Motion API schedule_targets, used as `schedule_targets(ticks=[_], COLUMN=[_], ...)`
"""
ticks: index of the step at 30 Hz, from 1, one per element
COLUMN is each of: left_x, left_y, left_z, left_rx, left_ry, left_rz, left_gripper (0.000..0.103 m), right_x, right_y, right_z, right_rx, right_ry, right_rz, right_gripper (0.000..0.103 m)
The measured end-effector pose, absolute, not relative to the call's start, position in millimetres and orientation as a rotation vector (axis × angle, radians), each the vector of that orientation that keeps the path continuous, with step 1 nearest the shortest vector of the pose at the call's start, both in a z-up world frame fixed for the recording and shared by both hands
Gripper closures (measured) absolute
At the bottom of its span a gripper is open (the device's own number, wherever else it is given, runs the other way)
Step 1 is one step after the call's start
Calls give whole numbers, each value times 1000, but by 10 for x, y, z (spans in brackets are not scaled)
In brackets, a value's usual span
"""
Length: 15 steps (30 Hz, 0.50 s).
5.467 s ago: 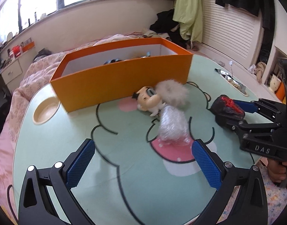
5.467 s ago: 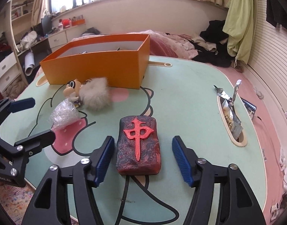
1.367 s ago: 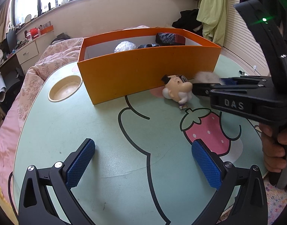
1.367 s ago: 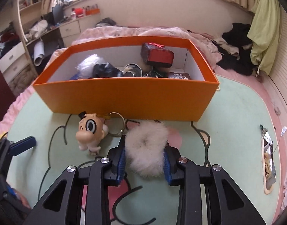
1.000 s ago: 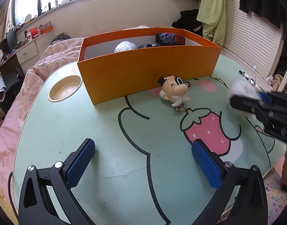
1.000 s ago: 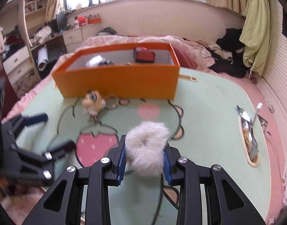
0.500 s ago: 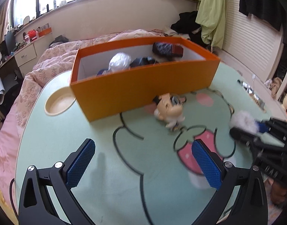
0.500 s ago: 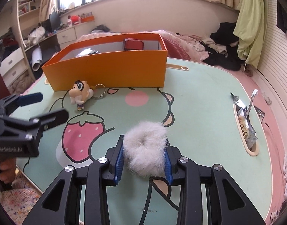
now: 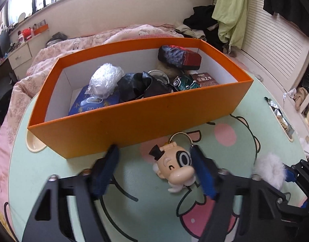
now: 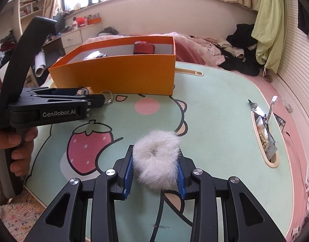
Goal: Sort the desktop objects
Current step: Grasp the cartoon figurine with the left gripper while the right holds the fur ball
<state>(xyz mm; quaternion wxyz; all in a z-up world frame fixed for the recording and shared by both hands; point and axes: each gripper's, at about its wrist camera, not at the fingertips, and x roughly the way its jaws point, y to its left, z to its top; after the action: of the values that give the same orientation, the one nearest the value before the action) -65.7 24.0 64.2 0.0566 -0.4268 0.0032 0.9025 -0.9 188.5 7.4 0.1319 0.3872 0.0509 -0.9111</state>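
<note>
My left tongs (image 9: 154,167) are closing around the figurine keychain (image 9: 173,166) beside the orange box (image 9: 134,119) near the surface's far edge; I'll centre the head before squeezing. Right tongs (image 10: 155,168) clamp the fluffy scrunchie (image 10: 157,159).

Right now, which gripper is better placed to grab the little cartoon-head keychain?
The left gripper: its jaws are closing around the keychain, not yet pinching it. The right gripper is occupied with the fluffy scrunchie.

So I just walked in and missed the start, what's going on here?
A person is sorting desk clutter into the orange box. The right hand-held gripper is shut on a fluffy white scrunchie above the table. The left hand-held gripper is closing around a cartoon-head keychain beside the box.
</note>
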Motion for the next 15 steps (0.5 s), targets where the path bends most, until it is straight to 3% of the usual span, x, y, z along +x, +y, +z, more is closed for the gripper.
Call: schedule_targets(ticks=[1,3,15], left_x=[-639,-595,59], left_y=[223,181,22], left_z=[645,649,793], left_rx=[-1288,-1275,-1086], left_ry=[10,-4,-120], left_rz=[2741,2738,2737], left_gripper=[57,66,66], right_x=[-6,-8,-1], right_y=[1886,1894,1877], right_z=[75,72,70], right_rx=[1123,1124,1122], right_ry=[150,148,161], right_rz=[-2645,-2645,-2648], right_gripper=[70,70,70])
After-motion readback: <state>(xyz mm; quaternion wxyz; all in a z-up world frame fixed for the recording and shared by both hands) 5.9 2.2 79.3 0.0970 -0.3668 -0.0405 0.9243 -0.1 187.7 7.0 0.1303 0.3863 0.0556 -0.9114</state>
